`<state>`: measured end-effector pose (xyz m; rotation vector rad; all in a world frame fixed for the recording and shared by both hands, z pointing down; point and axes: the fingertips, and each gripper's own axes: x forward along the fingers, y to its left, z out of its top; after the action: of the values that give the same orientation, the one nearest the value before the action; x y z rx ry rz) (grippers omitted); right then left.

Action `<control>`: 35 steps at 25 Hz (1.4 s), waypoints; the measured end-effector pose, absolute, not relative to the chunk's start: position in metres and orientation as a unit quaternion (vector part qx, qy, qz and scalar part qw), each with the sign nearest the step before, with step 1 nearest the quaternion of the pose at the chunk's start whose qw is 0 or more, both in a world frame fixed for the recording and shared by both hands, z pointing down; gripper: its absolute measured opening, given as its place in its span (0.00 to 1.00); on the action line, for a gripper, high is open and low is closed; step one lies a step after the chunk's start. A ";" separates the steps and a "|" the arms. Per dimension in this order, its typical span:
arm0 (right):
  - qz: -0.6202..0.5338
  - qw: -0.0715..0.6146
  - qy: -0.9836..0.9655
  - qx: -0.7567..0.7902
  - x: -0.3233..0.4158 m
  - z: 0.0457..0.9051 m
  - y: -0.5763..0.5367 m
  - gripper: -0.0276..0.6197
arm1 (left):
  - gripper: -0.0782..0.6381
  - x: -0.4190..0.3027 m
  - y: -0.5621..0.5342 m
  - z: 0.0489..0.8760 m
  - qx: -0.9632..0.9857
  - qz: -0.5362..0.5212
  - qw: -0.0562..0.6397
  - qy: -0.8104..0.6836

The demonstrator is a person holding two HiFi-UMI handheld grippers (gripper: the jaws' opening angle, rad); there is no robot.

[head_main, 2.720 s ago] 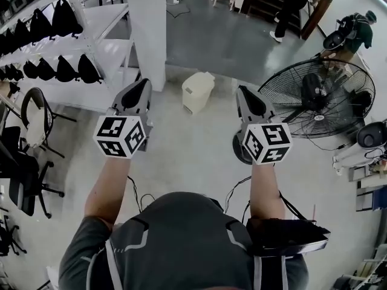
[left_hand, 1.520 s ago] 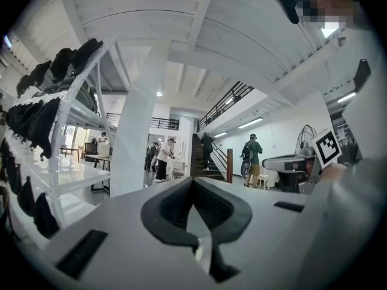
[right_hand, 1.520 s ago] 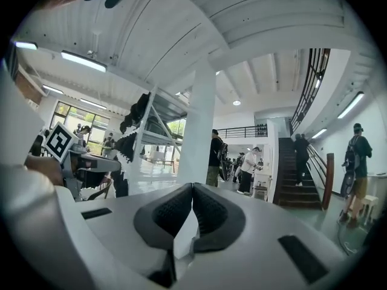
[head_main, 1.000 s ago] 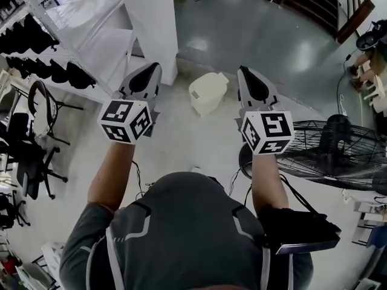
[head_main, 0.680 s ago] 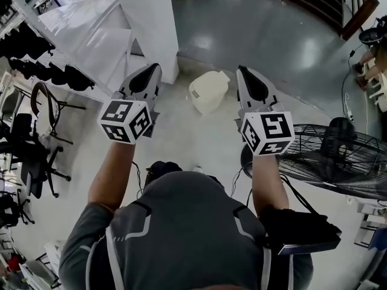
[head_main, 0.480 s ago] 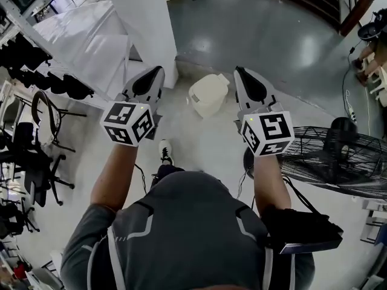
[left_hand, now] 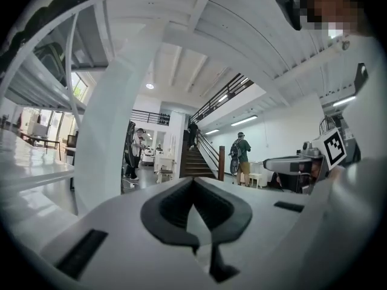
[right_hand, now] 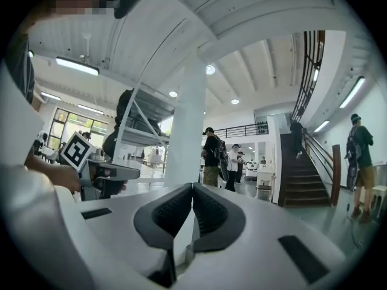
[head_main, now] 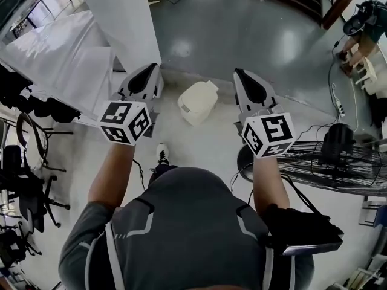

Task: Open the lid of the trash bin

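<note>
A person in a grey top holds two grey, smooth-shelled plastic grippers out at chest height over a pale, matt concrete floor. The left gripper and the right gripper each carry a cube of black-and-white square markers. In the left gripper view the ribbed black pads are pressed together at the tips with nothing between them. The right gripper view shows the same, its dark ribbed pads meeting on nothing. The cream plastic trash bin, boxy with rounded corners and a domed lid that lies shut, stands on the floor ahead of the person. It sits between the two grippers and below them, apart from both, near the edge where the pale floor gives way to darker, glossy grey. A square white pillar rises just beside it on the left. A black wire-cage floor fan lies low at the right, black office chairs crowd the left edge, and a dark staircase climbs at the far side of the hall.
</note>
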<state>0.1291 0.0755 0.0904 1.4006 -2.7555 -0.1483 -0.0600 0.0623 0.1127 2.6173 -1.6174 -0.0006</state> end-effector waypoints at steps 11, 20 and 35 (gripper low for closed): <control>-0.024 0.044 -0.868 0.494 0.102 0.097 -0.006 0.09 | 0.12 -0.093 -0.036 0.118 0.875 0.015 0.047 -0.481; -0.013 0.056 -0.847 0.529 0.073 0.099 -0.062 0.09 | 0.12 -0.125 -0.094 0.132 0.895 0.022 0.059 -0.441; 0.030 0.109 -0.854 0.507 0.056 0.183 -0.136 0.09 | 0.12 -0.130 -0.149 0.206 0.894 0.083 0.075 -0.435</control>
<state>0.0557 -0.1362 0.1833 1.4918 -2.5126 0.0868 -0.1303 -0.1488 0.2063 2.6807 -1.3046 0.2487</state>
